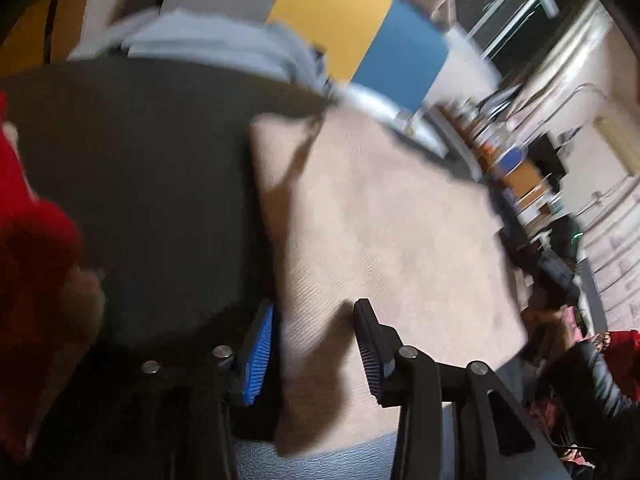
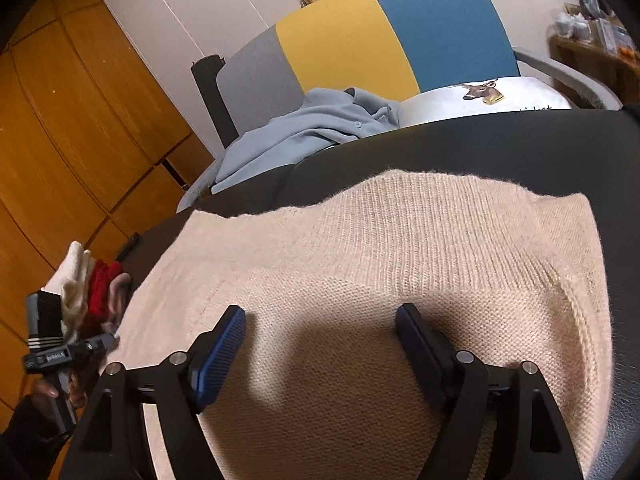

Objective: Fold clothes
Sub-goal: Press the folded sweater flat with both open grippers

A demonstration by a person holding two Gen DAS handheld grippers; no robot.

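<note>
A beige knit sweater lies spread flat on the black table. My right gripper hovers just over its near part, open wide, with nothing pinched between the blue pad and the black finger. The left wrist view is blurred. There my left gripper is open at the sweater's left edge. The knit lies in the gap between the fingers and the pads do not press on it.
A blue-grey garment and a white shirt with a deer print lie on a grey, yellow and blue chair behind the table. Folded red and white clothes sit at the table's left. A wooden wardrobe stands beyond.
</note>
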